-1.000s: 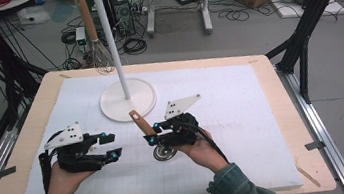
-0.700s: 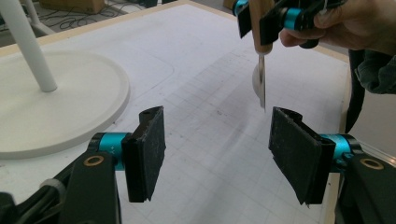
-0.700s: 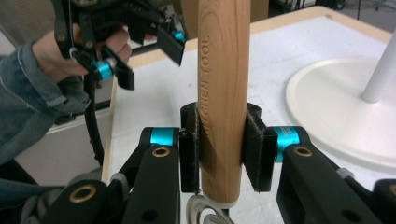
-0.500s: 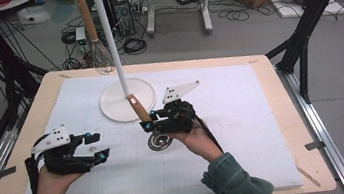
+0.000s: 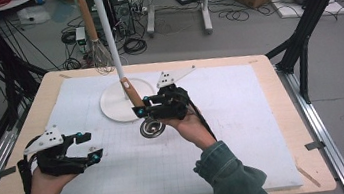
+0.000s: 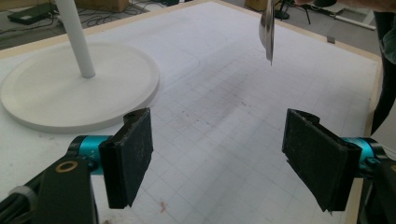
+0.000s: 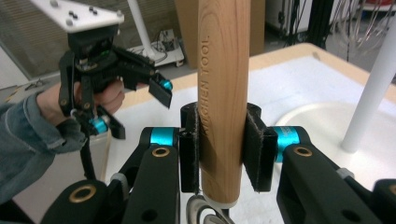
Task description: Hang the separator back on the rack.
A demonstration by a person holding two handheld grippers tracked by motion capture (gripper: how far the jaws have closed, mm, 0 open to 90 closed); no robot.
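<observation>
Near the middle of the table, just in front of the stand's round base, a kitchen utensil with a wooden handle is held off the mat. Handle: pale brown wood, round, a hole at its far tip; "KITCHEN TOOL" is stamped along it in the right gripper view. A metal collar sits at the handle's lower end. Below that, a round shiny metal head hangs just above the mat; its exact type cannot be told. In the left gripper view the same head shows edge-on, thin and curved, clear of the surface.

Right gripper: both black pads clamp the handle near its lower end, handle tilting up and away toward the stand pole.

Left gripper: at the near left of the mat, well apart from the utensil. Its jaws have just been opening and stand wide, with bare mat between them.

White stand: flat disc base on the mat, thin white pole rising from it. A wire whisk with a matching wooden handle hangs from the top of the stand, on the far left side.

White gridded mat covers most of the wooden table.
</observation>
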